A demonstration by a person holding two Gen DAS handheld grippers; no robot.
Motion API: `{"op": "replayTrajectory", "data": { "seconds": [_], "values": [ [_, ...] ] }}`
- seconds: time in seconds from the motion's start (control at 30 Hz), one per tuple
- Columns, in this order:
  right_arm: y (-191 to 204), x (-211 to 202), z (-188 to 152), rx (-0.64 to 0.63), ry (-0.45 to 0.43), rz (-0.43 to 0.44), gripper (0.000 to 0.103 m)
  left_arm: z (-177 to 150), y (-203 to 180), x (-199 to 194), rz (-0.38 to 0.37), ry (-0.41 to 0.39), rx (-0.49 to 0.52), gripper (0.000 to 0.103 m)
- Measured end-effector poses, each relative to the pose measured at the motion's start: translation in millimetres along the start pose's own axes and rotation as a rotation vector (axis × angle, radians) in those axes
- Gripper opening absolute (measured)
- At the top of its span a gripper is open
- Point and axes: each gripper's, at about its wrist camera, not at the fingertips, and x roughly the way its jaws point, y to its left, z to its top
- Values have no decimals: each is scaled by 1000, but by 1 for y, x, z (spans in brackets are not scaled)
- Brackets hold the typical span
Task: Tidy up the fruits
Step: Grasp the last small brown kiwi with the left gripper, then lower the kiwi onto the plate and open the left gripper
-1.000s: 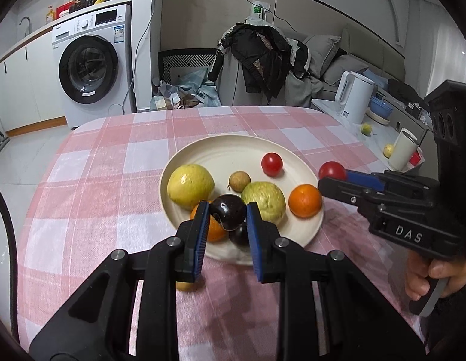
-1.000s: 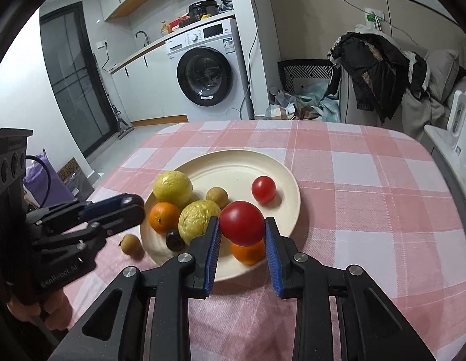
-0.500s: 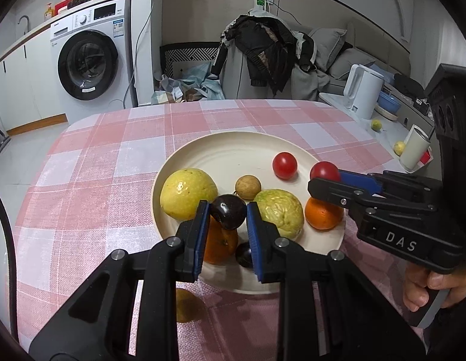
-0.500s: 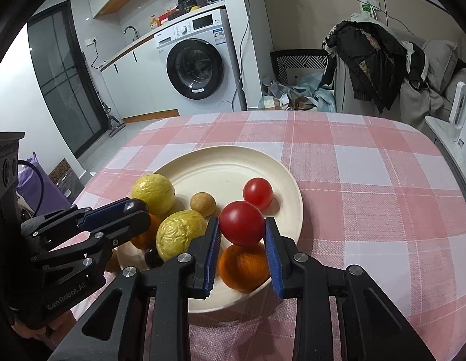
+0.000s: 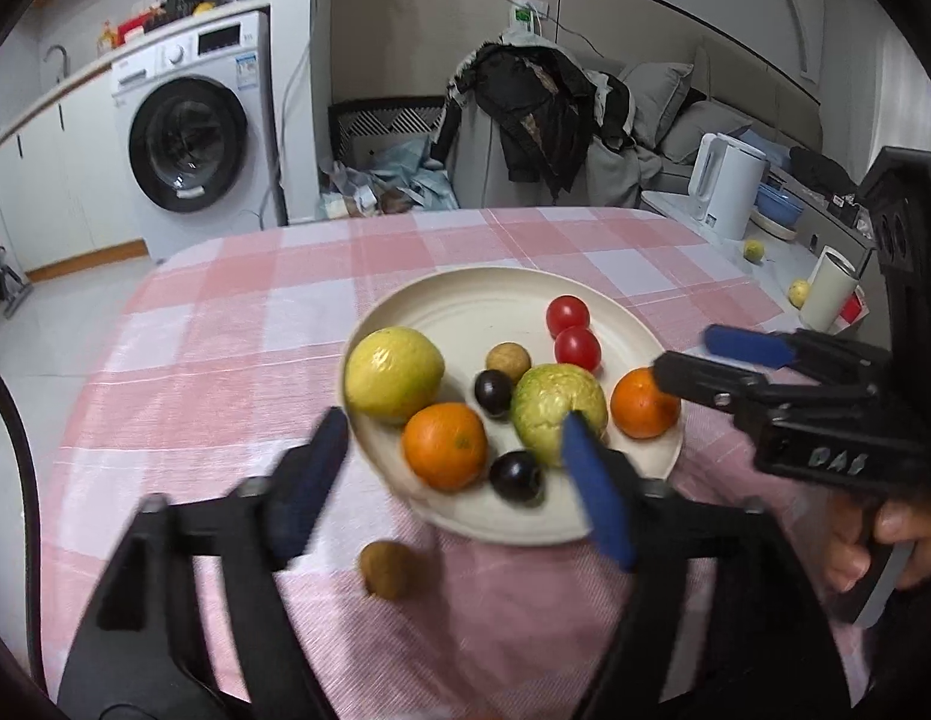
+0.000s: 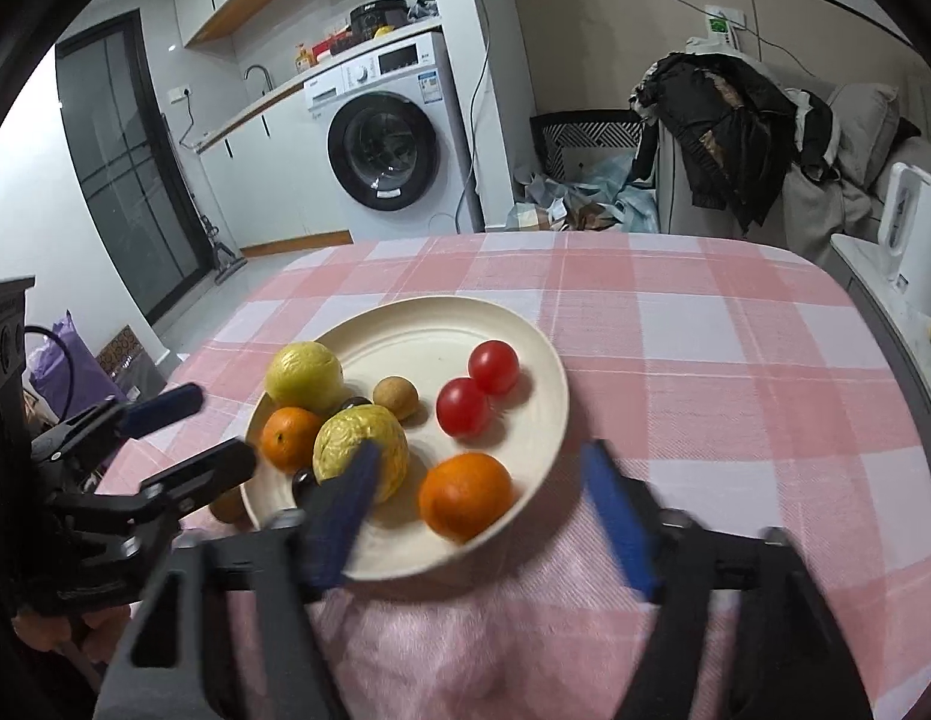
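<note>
Cream plate (image 5: 465, 294) of fruit beyond both spread, empty grippers: left gripper (image 5: 453, 480), right gripper (image 6: 483, 498)

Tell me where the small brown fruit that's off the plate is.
The small round brown fruit lies on the pink checked tablecloth, just off the cream plate's near rim, below the nearer orange in the left wrist view.

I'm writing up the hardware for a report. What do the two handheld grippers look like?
Both are black plastic frames with bolted joints and two fingers faced with blue pads. The left gripper has a black cable at its left. The right gripper has a boxy black body embossed "DAS" and a pistol-style handle in a bare hand.
</note>
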Motion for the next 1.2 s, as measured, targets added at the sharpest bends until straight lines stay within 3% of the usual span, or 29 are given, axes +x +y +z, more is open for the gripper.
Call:
{"op": "replayTrajectory", "data": {
  "seconds": [0.07,0.2,0.5,0.67,0.77,0.83,0.9,0.93,1.1,1.2],
  "values": [
    [-4,-9,-4,20,-2,5,99,-4,2,-11,8,-12,10,86],
    [-5,-18,-9,31,23,4,103,-17,10,-31,29,-25,12,103],
    [4,-29,-27,-13,26,27,103,-46,23,-43,55,14,5,103],
    [9,-24,-29,-34,43,20,103,-50,25,-19,88,104,31,102],
    [9,-21,-29,-38,49,24,103,-50,27,-1,71,160,23,84],
    [9,-20,-29,-39,51,26,103,-50,31,11,60,199,4,59],
    [9,-20,-29,-41,53,26,103,-50,34,17,30,213,-20,45],
    [9,-19,-29,-41,53,24,103,-48,36,17,6,203,-31,27],
    [7,-17,-29,-35,61,21,103,-46,35,10,2,159,-31,24],
    [6,-15,-29,-31,63,18,103,-38,27,-4,-27,86,-18,24]
  ]
}}
